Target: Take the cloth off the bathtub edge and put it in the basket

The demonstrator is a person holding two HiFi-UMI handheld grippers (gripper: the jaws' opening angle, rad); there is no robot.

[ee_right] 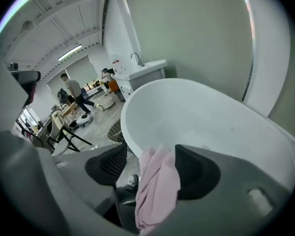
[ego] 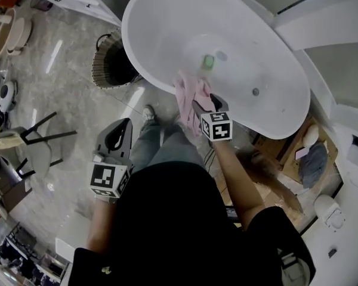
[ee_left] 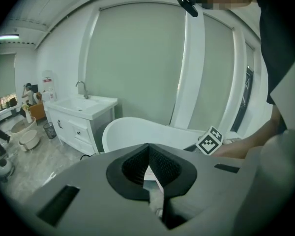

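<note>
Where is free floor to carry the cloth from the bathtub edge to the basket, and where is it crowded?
Free: the bare floor between basket, chair and the person's shoe. Crowded: the corner right of the bathtub, filled by a box.

1. Grey marbled floor (ego: 65, 70), glossy with light streaks.
2. White vanity (ee_left: 81, 113) with a tap at far left, before pale green wall panels (ee_left: 137, 63).
3. Black-legged chair (ego: 34, 151) stands left.
4. Strip lights (ee_right: 71, 53) on the far ceiling.

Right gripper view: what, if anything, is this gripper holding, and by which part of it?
Nothing is gripped yet. The pink cloth, draped on the bathtub edge, hangs between the right gripper's jaws, which stand apart.
</note>
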